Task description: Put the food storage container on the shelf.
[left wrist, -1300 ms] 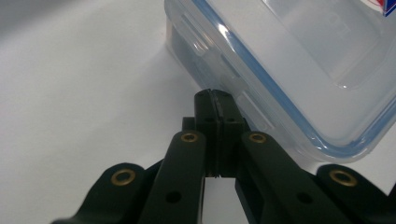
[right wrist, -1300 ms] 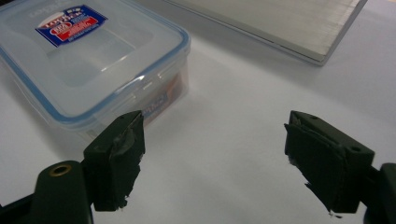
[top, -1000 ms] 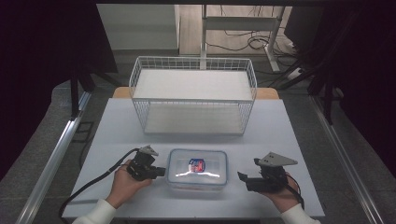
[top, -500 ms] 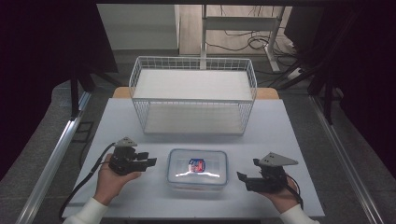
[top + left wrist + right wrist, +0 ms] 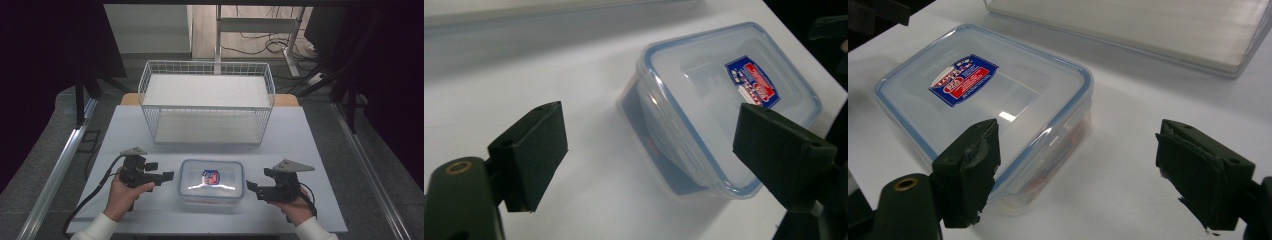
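A clear plastic container (image 5: 212, 181) with a blue-rimmed lid and a red-and-blue sticker lies at the front middle of the white table. My left gripper (image 5: 165, 177) hovers just left of it, jaws pointing at its left side. In the left gripper view the left gripper (image 5: 654, 145) is open, the container (image 5: 719, 100) lying ahead, partly behind the right jaw. My right gripper (image 5: 251, 188) sits just right of the box. In the right gripper view the right gripper (image 5: 1083, 170) is open, its left jaw over the container's (image 5: 983, 95) near corner.
A white wire basket (image 5: 207, 107) with a pale floor panel stands behind the container at the table's back middle. The table (image 5: 310, 150) has bare surface on both sides of the basket. Cables trail from both grippers toward the front edge.
The left gripper pulled away leftward from the container's side, then edged back a little toward it. The right gripper and the container stayed put.
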